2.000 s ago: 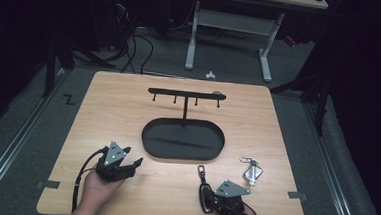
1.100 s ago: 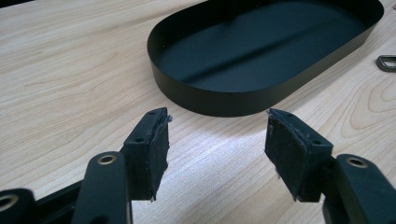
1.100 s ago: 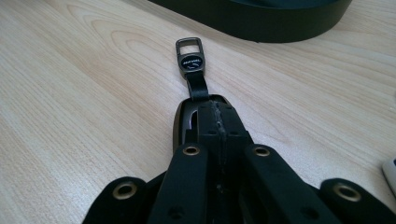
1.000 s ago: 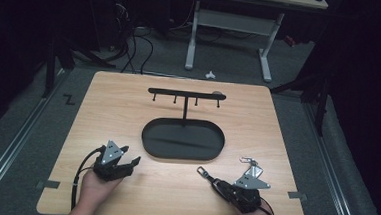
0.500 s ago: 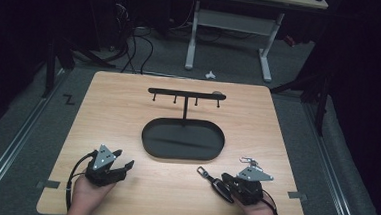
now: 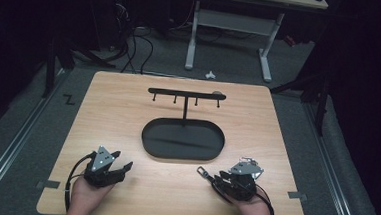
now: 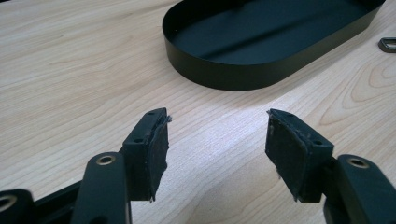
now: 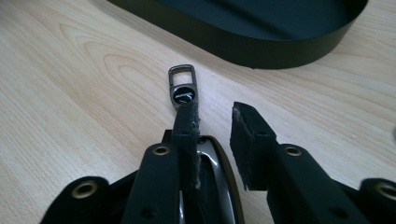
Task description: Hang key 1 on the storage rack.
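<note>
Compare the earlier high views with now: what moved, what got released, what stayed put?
The right gripper slid rightward along the table's near edge, and its jaws have just been opening, easing off the black key fob, which lies on the table between them. The left gripper drifted slightly toward the near edge, open and holding nothing. The black oval tray and hook stand stayed put.

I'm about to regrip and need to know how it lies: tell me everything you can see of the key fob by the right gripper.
The key fob is a dark, glossy piece with a small metal loop at its far end, above a round black cap bearing tiny unreadable lettering. It lies flat on the wooden table, loop pointing towards the black oval tray but apart from it. Its body runs back under the right gripper, whose jaws have just been opening; one pad lies against it and the other stands clear.
</note>
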### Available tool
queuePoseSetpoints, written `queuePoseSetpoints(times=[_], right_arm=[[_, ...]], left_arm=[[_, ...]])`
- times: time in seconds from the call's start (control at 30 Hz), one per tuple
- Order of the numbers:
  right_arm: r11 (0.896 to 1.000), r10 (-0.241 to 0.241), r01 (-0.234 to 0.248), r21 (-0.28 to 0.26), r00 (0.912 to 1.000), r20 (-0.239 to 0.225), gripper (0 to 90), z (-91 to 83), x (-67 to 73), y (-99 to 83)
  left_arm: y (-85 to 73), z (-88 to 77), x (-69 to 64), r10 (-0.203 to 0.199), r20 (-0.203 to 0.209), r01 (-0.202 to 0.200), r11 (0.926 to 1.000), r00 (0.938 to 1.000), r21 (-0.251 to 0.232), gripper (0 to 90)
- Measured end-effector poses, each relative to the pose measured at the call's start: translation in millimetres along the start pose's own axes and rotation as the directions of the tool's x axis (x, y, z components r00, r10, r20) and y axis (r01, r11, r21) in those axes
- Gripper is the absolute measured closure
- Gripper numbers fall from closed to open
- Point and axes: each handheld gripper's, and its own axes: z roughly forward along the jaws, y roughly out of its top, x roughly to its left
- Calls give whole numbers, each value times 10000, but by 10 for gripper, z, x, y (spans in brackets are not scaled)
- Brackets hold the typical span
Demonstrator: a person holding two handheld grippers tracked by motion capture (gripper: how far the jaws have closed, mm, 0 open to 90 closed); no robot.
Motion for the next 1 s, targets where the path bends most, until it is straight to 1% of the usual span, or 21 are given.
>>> queuePoseSetpoints(times=[0.13,0.17,0.2,0.23,0.27,0.3,0.37,0.4,0.43,0.47,0.53,0.57,0.6,0.63,0.7,0.73,0.77,0.8,0.9,0.93,1.0], right_arm=[[9986,-191,183,502,9997,144,688,8,3,62],[9986,-191,183,502,9997,144,688,8,3,62],[9958,-385,363,845,9990,246,682,5,1,103],[9958,-385,363,845,9990,246,682,5,1,103],[9914,-467,431,1232,9986,267,668,-10,1,157],[9914,-467,431,1232,9986,267,668,-10,1,157],[9828,-614,545,1762,9975,341,647,-41,-21,255],[9810,-639,548,1861,9970,431,640,-60,-29,292],[9810,-639,548,1861,9970,431,640,-60,-29,292],[9773,-621,520,2056,9971,432,614,-88,-39,371],[9739,-662,559,2200,9970,393,596,-97,-41,411],[9697,-674,562,2376,9969,394,578,-101,-36,450],[9598,-887,733,2709,9950,452,540,-99,-25,521],[9598,-887,733,2709,9950,452,540,-99,-25,521],[9500,-974,804,3019,9944,419,509,-80,-13,577],[9389,-1029,834,3340,9938,412,474,-57,1,626],[9389,-1029,834,3340,9938,412,474,-57,1,626],[9328,-1092,900,3490,9934,355,457,-42,7,645],[9131,-1326,1104,3926,9907,298,408,5,36,693],[9006,-1412,1161,4189,9896,293,380,35,51,723],[8882,-1491,1225,4428,9885,257,356,61,67,745]], left_arm=[[11,27,-24,129,63,-129,9999,9999,-5,394],[11,27,-24,129,63,-129,9999,9999,-5,394],[12,41,-26,197,143,-197,9998,9997,19,394],[12,41,-26,197,143,-197,9998,9997,19,393],[14,56,-27,238,205,-239,9997,9995,32,393],[14,56,-27,238,205,-239,9997,9995,32,392],[16,63,-33,270,248,-269,9996,9993,-33,392],[16,63,-33,270,248,-269,9996,9993,-33,392],[16,60,-35,281,267,-280,9996,9992,-46,392],[12,59,-40,313,283,-311,9995,9991,-79,393],[8,61,-41,306,320,-304,9995,9990,-91,393],[5,62,-42,325,346,-322,9995,9989,-71,394],[-2,66,-44,335,356,-333,9994,9988,-82,395],[-2,66,-44,335,356,-333,9994,9988,-82,395],[-4,66,-44,334,378,-331,9994,9987,-88,395],[-5,63,-42,336,396,-332,9994,9987,-105,395],[-5,63,-42,336,396,-332,9994,9987,-105,395],[-4,61,-42,331,422,-327,9994,9986,-100,395],[-3,60,-51,370,479,-365,9993,9982,-112,395],[-3,61,-59,385,510,-380,9992,9980,-102,395],[-1,60,-66,429,521,-424,9991,9977,-97,395]])
